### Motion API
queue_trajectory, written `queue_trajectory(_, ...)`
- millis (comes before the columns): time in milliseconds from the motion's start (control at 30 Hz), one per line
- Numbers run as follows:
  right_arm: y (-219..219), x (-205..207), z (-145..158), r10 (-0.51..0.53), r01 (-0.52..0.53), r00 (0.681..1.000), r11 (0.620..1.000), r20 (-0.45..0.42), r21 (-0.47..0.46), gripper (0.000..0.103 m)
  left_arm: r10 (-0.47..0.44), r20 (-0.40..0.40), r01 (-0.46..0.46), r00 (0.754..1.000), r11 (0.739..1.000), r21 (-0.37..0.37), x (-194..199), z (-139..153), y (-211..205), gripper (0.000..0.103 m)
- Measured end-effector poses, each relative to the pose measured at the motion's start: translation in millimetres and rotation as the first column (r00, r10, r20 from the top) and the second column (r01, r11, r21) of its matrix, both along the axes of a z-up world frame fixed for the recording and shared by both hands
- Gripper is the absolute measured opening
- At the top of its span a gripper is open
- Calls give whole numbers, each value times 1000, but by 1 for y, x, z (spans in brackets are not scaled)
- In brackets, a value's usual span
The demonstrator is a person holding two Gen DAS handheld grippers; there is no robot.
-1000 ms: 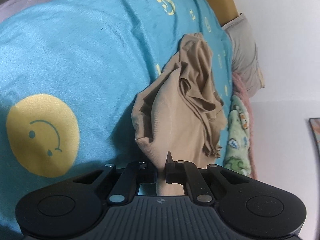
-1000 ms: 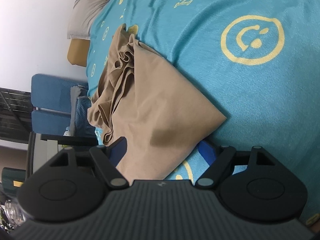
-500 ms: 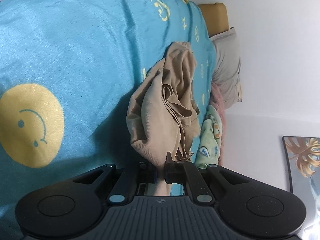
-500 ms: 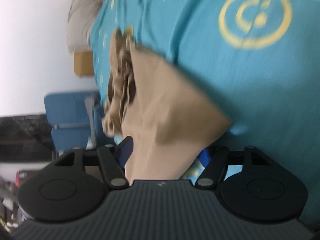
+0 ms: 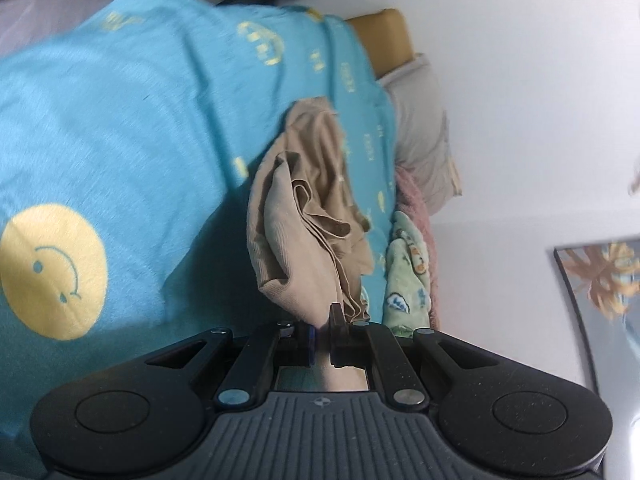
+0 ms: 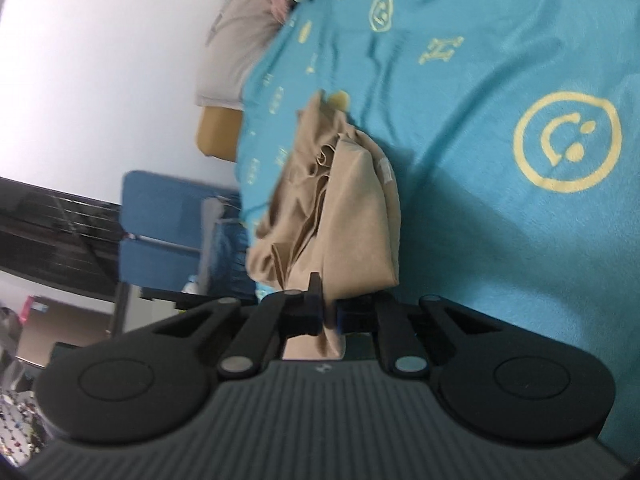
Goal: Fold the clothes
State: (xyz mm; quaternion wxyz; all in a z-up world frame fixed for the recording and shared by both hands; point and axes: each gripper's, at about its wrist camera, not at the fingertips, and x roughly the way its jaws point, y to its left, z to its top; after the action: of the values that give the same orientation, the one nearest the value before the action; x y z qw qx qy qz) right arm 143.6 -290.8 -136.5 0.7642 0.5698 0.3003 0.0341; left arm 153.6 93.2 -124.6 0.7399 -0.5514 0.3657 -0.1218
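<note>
A tan ribbed garment point(image 5: 304, 224) lies bunched on a turquoise bedspread point(image 5: 120, 128) printed with yellow smiley faces. My left gripper point(image 5: 321, 334) is shut on one near edge of it, the cloth rising out of the pinch in loose folds. In the right wrist view the same tan garment point(image 6: 352, 208) hangs from my right gripper point(image 6: 329, 314), which has just closed on another edge; the fabric is pinched between its pads. Both held corners are lifted a little off the bedspread point(image 6: 500, 240), and the far end still rests on it.
A grey pillow point(image 5: 424, 128) and a pink and green patterned blanket point(image 5: 408, 276) lie at the head of the bed by the white wall. A framed picture point(image 5: 600, 280) hangs at the right. Blue chairs point(image 6: 160, 220) stand beside the bed.
My right gripper went from wide open around the cloth to shut on it. Both grippers rose, so the garment gathered up into a narrower hanging bundle.
</note>
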Motion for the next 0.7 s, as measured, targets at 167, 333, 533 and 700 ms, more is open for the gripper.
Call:
queue_trajectory(167,-5,-10,19,10,-10,1000,1000,14,-5,8,-25,42,23,999,999,42,-15,30,-8,6)
queue_trajectory(333,-13,-41,53,36,-33,998,999,52,-41,8,-72,65,69,995,996,51,-43,66,-15,6)
queue_trajectory(533,-23,-100,86,76,-72,993,996,86,-54,8,-137,69,129,988,986,107,-101,112,-20,6)
queue_trajectory(700,-28,-134,96,94,-90,992,995,90,-41,8,-106,40,103,994,991,87,-139,126,-22,6)
